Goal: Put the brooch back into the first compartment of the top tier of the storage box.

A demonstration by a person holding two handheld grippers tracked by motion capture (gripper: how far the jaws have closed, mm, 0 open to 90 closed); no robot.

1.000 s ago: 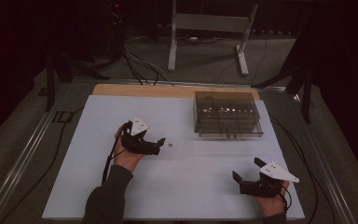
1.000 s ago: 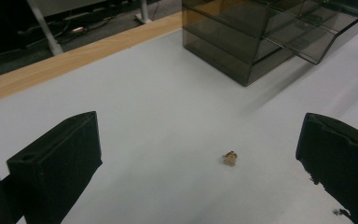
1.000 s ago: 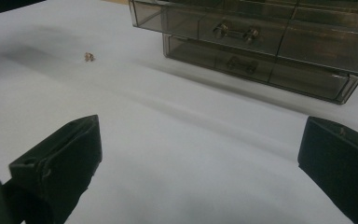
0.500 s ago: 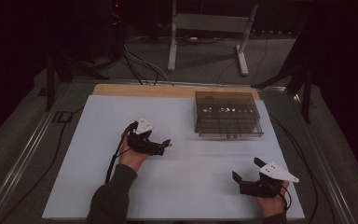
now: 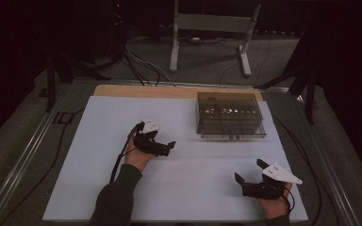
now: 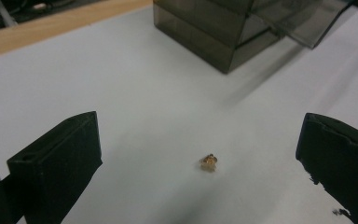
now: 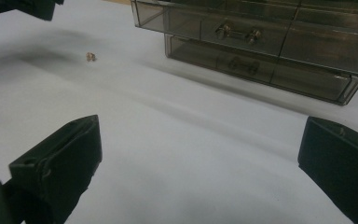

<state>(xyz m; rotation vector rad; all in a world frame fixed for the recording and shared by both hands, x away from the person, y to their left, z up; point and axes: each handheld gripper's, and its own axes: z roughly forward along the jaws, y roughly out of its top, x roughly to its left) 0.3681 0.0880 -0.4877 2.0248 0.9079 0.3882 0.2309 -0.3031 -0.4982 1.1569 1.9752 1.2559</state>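
Observation:
A tiny golden piece (image 6: 208, 162) lies on the white table top (image 5: 99, 141); the right gripper view shows the same piece (image 7: 91, 56) farther off. My left gripper (image 6: 198, 135) stands open, one jaw on either side of the piece and not touching it. In the high view the left gripper (image 5: 168, 147) is left of centre. Near the front right, my right gripper (image 5: 250, 170) is open with nothing between its jaws. A smoky clear drawer box (image 5: 229, 115) stands at the back right, and its two handled drawers (image 7: 237, 33) are shut.
A wooden strip (image 5: 169, 91) runs along the table's far edge. Cables (image 5: 118, 162) trail from the left gripper over the table. A metal stand (image 5: 207, 28) is on the floor behind. The left gripper's tip (image 7: 28, 7) shows at the top left of the right gripper view.
My left gripper has moved to the right, so its open jaws now flank the tiny golden piece. The right gripper has stayed in place.

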